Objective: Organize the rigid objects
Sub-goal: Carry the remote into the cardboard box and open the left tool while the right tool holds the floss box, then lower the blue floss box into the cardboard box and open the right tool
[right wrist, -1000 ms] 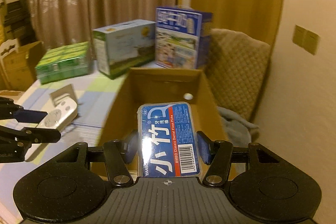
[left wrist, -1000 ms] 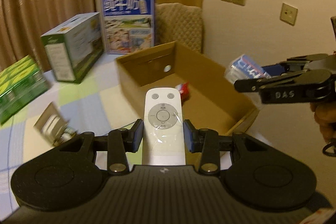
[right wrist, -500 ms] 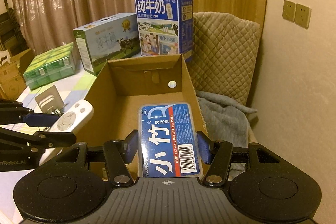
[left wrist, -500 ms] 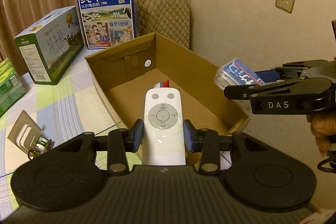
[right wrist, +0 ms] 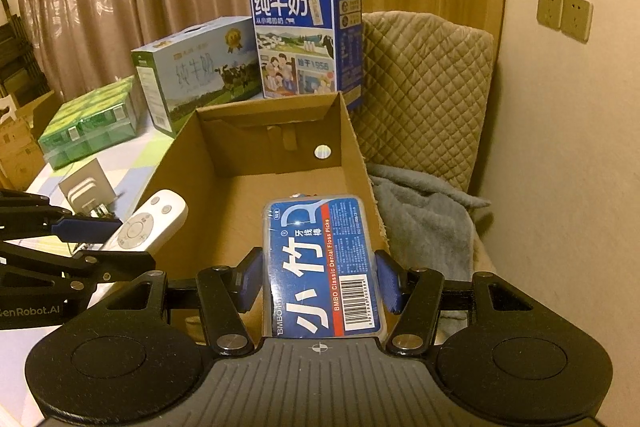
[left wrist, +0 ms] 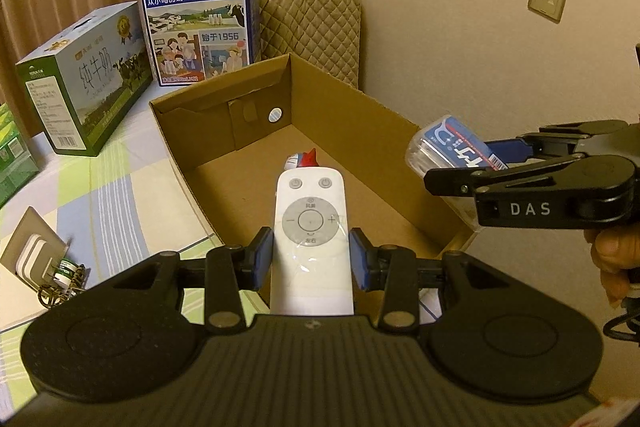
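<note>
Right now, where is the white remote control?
The white remote control is clamped in the left hand-held gripper, poised over the near edge of the open cardboard box, left of the dental floss pick box.

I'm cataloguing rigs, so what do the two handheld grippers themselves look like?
Both are matte black plastic. The left gripper and right gripper each have blue pads on black linkage fingers with silver pivot screws, a ribbed grey centre plate and two round discs. White "DAS" lettering marks the right, "enRobot.AI" the left; a black cable loops below the right.
</note>
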The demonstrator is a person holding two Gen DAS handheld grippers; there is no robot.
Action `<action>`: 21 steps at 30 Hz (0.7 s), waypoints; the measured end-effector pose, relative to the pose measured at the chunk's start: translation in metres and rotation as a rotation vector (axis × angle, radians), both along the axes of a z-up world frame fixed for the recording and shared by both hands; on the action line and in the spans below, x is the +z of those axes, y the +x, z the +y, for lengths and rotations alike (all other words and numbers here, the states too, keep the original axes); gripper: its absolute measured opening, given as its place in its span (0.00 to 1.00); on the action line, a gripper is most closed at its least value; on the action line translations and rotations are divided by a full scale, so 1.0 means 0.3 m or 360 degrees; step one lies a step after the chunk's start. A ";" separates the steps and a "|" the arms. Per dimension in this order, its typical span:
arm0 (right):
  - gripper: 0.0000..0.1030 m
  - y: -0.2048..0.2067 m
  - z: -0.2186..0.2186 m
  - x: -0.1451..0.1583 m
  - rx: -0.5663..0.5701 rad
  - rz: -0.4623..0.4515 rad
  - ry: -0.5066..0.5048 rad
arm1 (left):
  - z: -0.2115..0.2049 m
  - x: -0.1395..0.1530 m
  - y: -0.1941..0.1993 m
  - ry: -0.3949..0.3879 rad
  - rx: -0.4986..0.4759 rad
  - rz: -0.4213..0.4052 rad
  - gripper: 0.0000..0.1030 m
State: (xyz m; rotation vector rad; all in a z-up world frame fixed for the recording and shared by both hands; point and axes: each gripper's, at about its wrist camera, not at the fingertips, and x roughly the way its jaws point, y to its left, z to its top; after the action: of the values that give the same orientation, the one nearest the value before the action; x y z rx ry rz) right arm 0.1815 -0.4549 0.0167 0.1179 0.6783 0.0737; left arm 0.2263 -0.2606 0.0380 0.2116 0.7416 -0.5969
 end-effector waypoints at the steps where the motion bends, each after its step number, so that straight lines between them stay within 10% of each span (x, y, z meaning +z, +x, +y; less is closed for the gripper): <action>1: 0.53 0.000 0.000 -0.002 0.0000 0.0002 -0.0001 | -0.001 0.000 0.002 -0.0003 0.0000 0.0003 0.34; 21: 0.53 -0.008 -0.015 -0.007 -0.0012 0.0002 0.0001 | 0.001 -0.001 0.020 -0.0033 0.0018 -0.0025 0.35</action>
State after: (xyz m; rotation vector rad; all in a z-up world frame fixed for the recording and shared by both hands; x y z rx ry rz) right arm 0.1790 -0.4592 0.0146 0.1210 0.6792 0.0665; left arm 0.2322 -0.2603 0.0377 0.1924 0.7210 -0.5914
